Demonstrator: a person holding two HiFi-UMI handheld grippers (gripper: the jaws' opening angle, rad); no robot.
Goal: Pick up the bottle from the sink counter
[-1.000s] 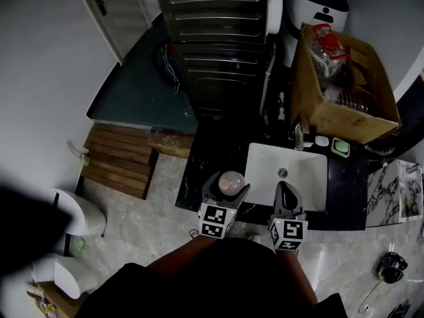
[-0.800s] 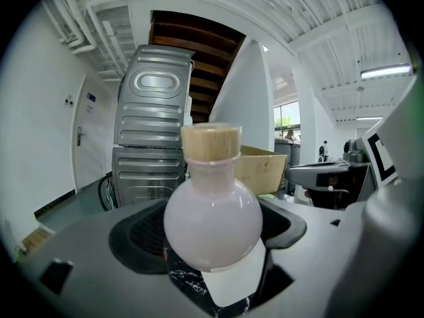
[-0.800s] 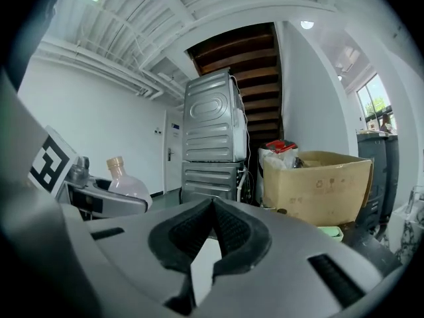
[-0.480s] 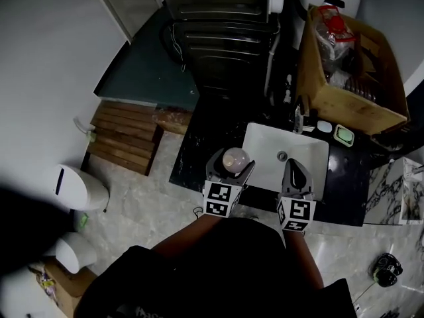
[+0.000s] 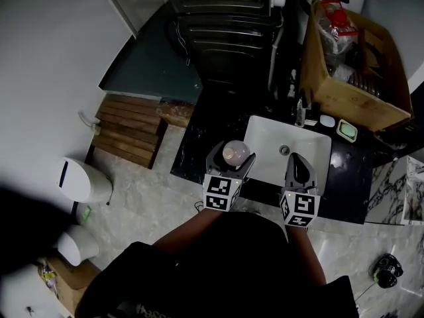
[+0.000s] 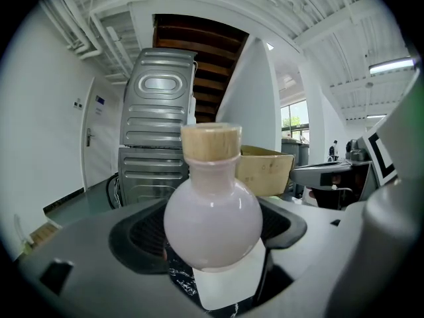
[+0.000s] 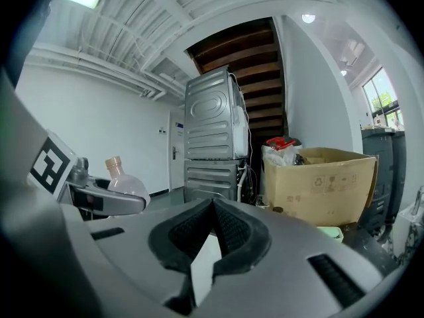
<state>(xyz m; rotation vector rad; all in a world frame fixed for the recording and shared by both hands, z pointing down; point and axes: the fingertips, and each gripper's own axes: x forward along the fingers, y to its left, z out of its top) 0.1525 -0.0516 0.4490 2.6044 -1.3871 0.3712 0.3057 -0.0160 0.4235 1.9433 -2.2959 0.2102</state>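
Head view: left gripper (image 5: 229,161) has the bottle (image 5: 236,152) pinched by its round belly, over the near-left part of the black table (image 5: 199,144), just left of the white sink (image 5: 301,148). Belly grip makes sense to me: it's the widest part, the fingers bear on both sides, and the neck is left free. Right gripper (image 5: 298,163) hovers over the sink's near edge, apart from the bottle, fingers pressed together with nothing in them; looks parked out of the way. Far side of the sink: tap (image 5: 299,114), green soap dish (image 5: 346,131), then a cardboard box (image 5: 351,65) full of stuff. Stacked machines (image 5: 228,18) are far and left of the box. Down on the floor to the left: wooden slat mat (image 5: 129,132) and white bin (image 5: 83,181). None of it is near the bottle. Left gripper view: bottle upright, pale pink, cork stopper (image 6: 211,142) on top, belly seated between the two dark pads (image 6: 142,234) and touching both. Table edge and sink show under its base, so I judge it's off the surface and the pick is basically done; can't confirm the gap. Right gripper shows at the right edge, apart from it. Machines and box sit far behind. Right gripper view: fingers (image 7: 185,234) tight against each other and empty, white sink below them. Left gripper with the bottle is at left, apart; box is far right. Nothing blocks a straight lift. Only risk I see is swinging right into the other gripper.
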